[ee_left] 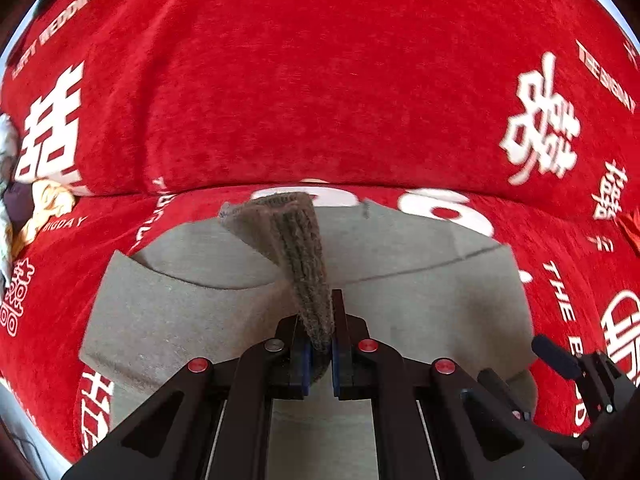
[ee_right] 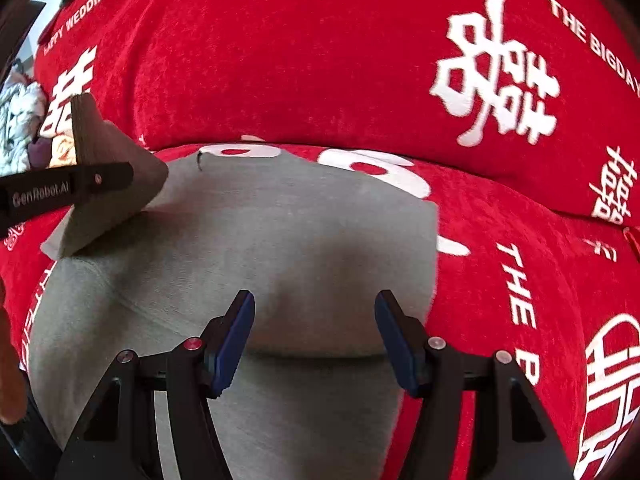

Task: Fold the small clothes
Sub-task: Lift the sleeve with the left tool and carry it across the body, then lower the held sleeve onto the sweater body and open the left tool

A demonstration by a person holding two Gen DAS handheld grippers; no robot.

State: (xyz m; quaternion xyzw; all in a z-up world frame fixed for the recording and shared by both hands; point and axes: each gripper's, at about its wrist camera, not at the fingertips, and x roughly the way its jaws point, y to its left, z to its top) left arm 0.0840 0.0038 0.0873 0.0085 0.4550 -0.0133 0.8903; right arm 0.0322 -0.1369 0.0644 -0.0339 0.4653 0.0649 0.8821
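A small grey garment (ee_left: 200,304) lies spread on a red sofa seat. My left gripper (ee_left: 320,320) is shut on its brown ribbed cuff (ee_left: 296,248), lifting that end above the rest of the cloth. From the right wrist, the same grey garment (ee_right: 288,240) fills the middle, and the left gripper (ee_right: 96,180) shows at the left edge with the lifted brown cuff (ee_right: 108,160) in it. My right gripper (ee_right: 316,336) hangs open just over the garment's near part, with nothing between its blue pads (ee_right: 234,344).
The red sofa cover (ee_left: 320,80) carries white characters and lettering; its backrest rises right behind the garment. A pile of other clothes (ee_left: 16,208) lies at the far left of the seat. The right gripper's body (ee_left: 560,360) shows at the lower right.
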